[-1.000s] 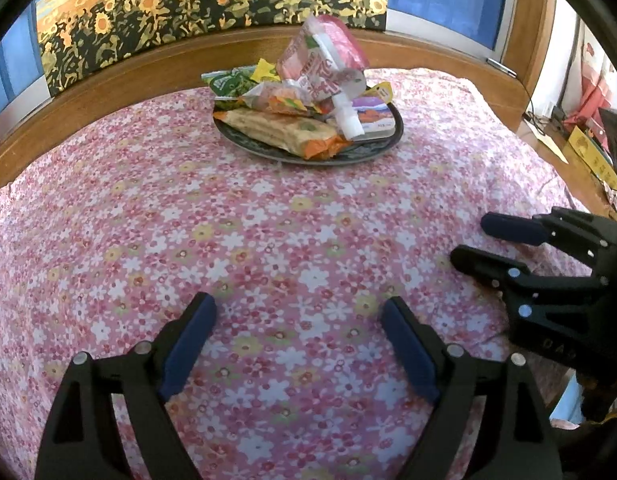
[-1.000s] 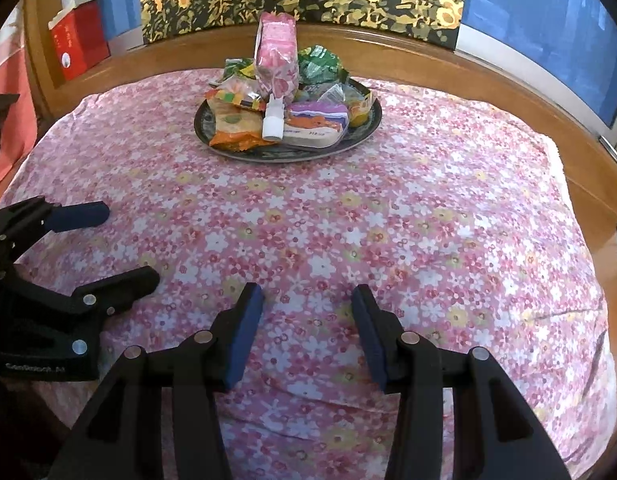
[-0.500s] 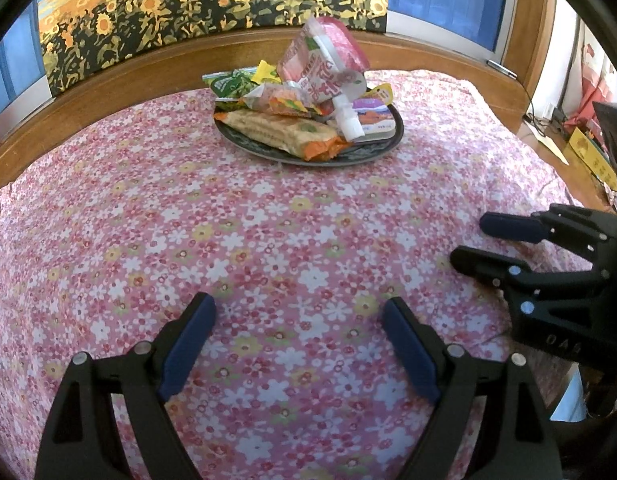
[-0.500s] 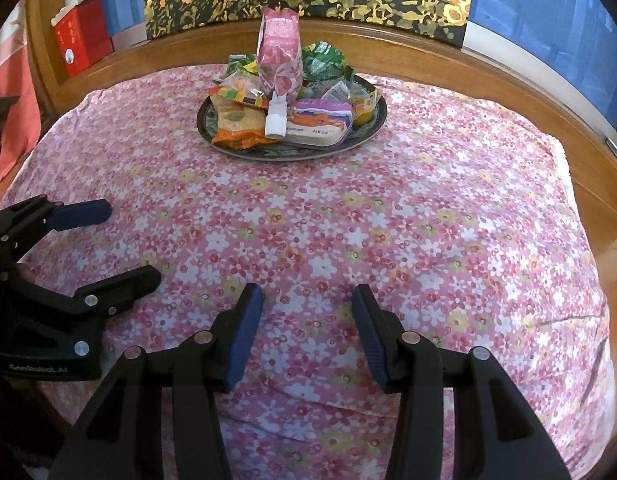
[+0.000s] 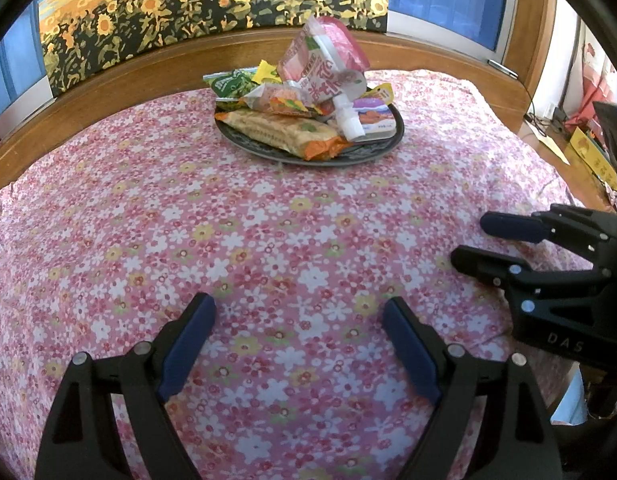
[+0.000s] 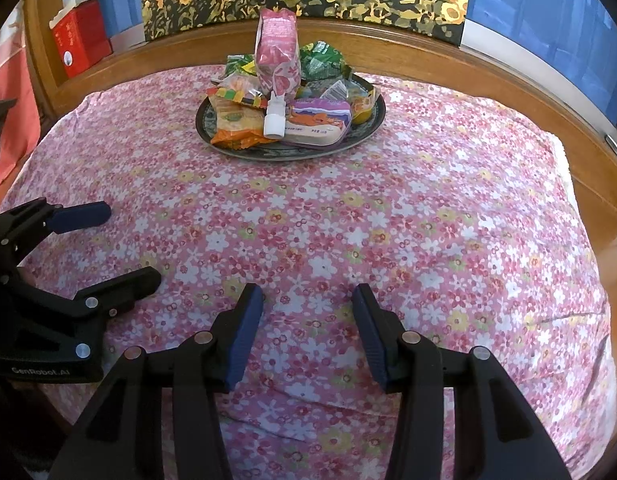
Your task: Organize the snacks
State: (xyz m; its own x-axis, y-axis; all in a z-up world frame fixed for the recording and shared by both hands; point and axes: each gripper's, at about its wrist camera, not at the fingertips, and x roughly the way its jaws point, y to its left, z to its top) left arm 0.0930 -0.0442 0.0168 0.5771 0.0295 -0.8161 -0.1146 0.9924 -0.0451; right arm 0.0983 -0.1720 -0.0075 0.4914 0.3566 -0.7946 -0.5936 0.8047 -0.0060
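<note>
Well, one dark plate (image 5: 382, 148) at twelve o'clock carries the snack pile, pink spouted pouch (image 5: 322, 68) topmost; left gripper (image 5: 298, 334) and right gripper (image 6: 307, 318), jaws open, empty, unchanged since earlier.

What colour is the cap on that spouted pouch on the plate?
White. The cap on the pink pouch shows best in the right wrist view.

bright daylight, sharp focus, strong fisheye bending and dark corners.
</note>
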